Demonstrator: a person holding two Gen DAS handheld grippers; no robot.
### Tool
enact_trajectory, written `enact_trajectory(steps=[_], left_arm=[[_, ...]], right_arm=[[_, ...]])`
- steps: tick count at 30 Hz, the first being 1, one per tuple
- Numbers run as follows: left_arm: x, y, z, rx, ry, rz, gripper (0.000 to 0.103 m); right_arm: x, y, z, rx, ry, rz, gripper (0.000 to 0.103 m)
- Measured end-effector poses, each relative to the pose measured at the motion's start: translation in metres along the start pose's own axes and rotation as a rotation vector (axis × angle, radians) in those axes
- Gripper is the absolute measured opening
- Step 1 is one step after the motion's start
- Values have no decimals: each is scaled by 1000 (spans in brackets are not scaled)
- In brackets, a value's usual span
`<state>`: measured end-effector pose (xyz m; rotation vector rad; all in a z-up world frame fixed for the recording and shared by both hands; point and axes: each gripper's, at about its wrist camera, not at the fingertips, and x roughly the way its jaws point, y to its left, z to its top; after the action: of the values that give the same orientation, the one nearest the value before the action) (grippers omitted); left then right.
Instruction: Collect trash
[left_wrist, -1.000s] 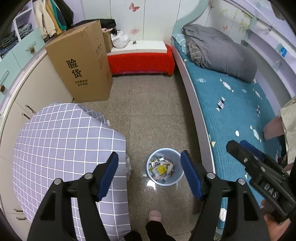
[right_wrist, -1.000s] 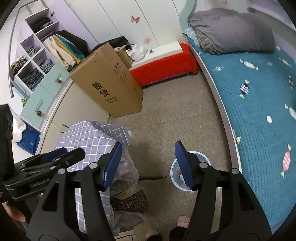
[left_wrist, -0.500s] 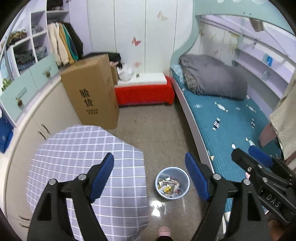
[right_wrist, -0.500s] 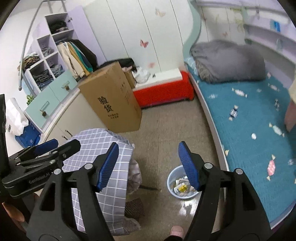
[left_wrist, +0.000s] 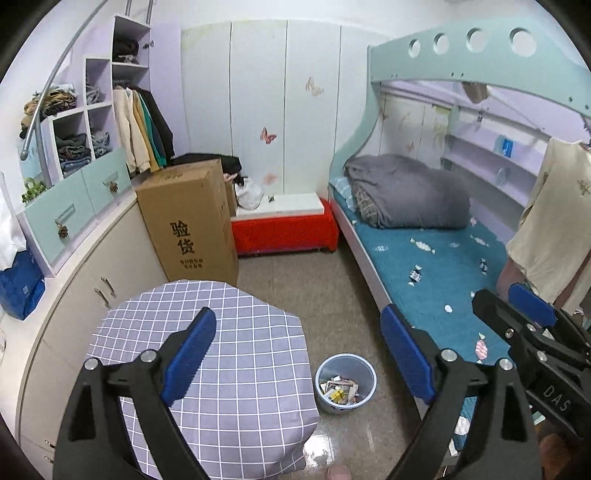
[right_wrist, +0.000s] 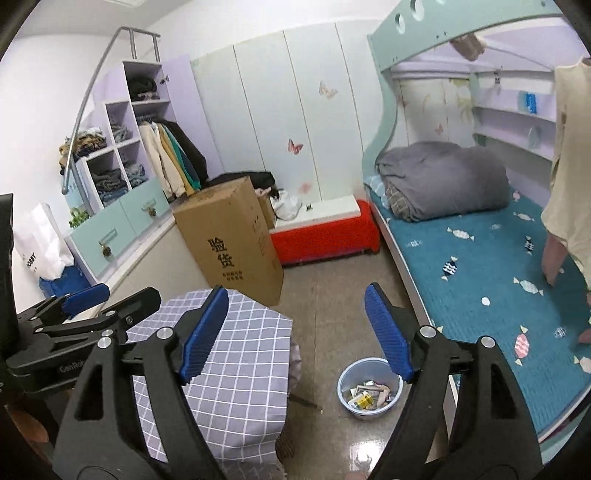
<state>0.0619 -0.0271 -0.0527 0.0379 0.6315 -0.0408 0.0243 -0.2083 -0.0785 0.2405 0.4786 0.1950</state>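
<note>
Fingers (left_wrist: 190, 354) wide apart, both empty.

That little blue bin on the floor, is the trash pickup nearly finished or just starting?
The blue bin already holds a heap of wrappers and paper scraps, so some collecting looks done. Nothing is in hand: the left gripper and the right gripper are both open and empty, held high above the floor. No loose trash stands out on the floor, so little seems left.

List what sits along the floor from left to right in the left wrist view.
Checked tablecloth → blue trash bin → teal bed. Farther back, same direction: cardboard box → red bench.
</note>
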Motion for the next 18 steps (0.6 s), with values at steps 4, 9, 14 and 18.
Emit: enact_trajectory(steps=[4,9,14,18], left_arm=[[-25,2,-4,9,-38,-9,90],[-43,6,-7,10,-63,-13,90],[-55,9,-9,14,-88,-13,90],[-61,11,-8,9,-104,-17,90]], right_arm=[[-23,9,-4,-11,-38,-10,79],[-44,19,-7,-23,-77,-17,80],[-57,26,-9,-30,-103,-14,81],[-65,30,-9,-43,-113,-15,82]])
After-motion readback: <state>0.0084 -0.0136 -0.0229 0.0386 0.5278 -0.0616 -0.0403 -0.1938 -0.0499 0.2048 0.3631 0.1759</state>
